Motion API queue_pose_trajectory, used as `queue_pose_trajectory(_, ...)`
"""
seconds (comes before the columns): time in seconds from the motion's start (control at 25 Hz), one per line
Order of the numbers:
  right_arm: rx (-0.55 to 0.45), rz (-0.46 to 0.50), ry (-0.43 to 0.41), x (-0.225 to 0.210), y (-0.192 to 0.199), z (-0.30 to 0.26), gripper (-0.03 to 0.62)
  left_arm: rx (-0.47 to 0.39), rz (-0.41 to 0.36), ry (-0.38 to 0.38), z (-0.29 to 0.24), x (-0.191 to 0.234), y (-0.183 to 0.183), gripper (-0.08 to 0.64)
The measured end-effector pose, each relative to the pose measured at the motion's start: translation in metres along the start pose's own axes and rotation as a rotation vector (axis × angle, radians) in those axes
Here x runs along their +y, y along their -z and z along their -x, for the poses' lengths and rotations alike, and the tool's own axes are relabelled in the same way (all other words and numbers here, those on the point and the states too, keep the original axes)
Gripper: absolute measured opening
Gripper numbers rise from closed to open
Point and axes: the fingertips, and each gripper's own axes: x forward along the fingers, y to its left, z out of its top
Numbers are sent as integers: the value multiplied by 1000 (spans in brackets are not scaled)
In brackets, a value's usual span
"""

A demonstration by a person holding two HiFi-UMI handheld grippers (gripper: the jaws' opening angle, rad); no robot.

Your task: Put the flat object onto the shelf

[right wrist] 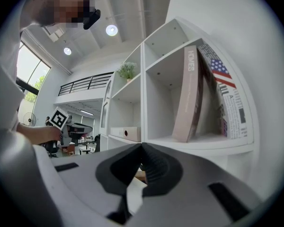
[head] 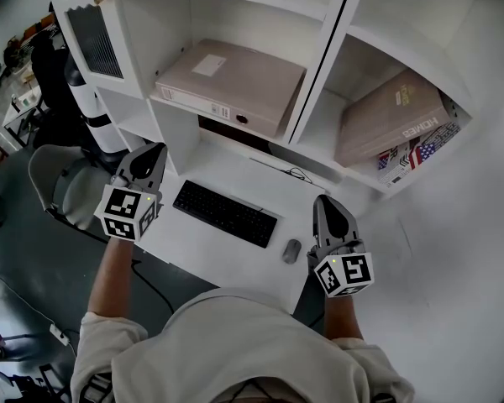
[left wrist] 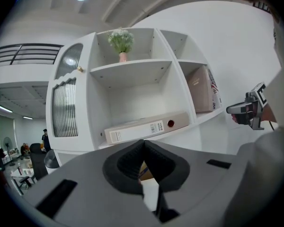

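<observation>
Two empty grippers face a white shelf.
Left gripper and right gripper are clenched shut; a binder lies inside.

Right gripper jaws together, empty; beige book leans near-upright in the white shelf compartment ahead.

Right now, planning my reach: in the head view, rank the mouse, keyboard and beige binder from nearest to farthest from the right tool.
1. Mouse, just left of the right tool, on the desk.
2. Keyboard, further left on the desk.
3. Binder, lying flat in the left shelf compartment.
</observation>
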Motion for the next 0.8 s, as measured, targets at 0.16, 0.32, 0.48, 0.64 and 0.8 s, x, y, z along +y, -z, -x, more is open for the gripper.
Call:
queue_pose_trajectory(0.16, -1, 0, -6, 4, -1, 2, 3, -3, 17, -12, 6, 1, 3, 2)
queue_pose_trajectory(0.32, -1, 3, -9, 8, -2, 5, 3, 6, 28, -15, 12, 1, 9, 2)
queue_pose_trajectory(0.48, -1, 4, -13, 10, -1, 8, 3, 16, 25, -9, 15, -2, 12, 0)
queue_pose_trajectory(0.64, -1, 4, -17, 12, -2, 10, 3, 17, 24, -11, 18, -3, 12, 2)
queue_pose_trajectory(0.8, 1, 6, -21, 13, -2, 12, 3, 18, 23, -15, 21, -3, 11, 2)
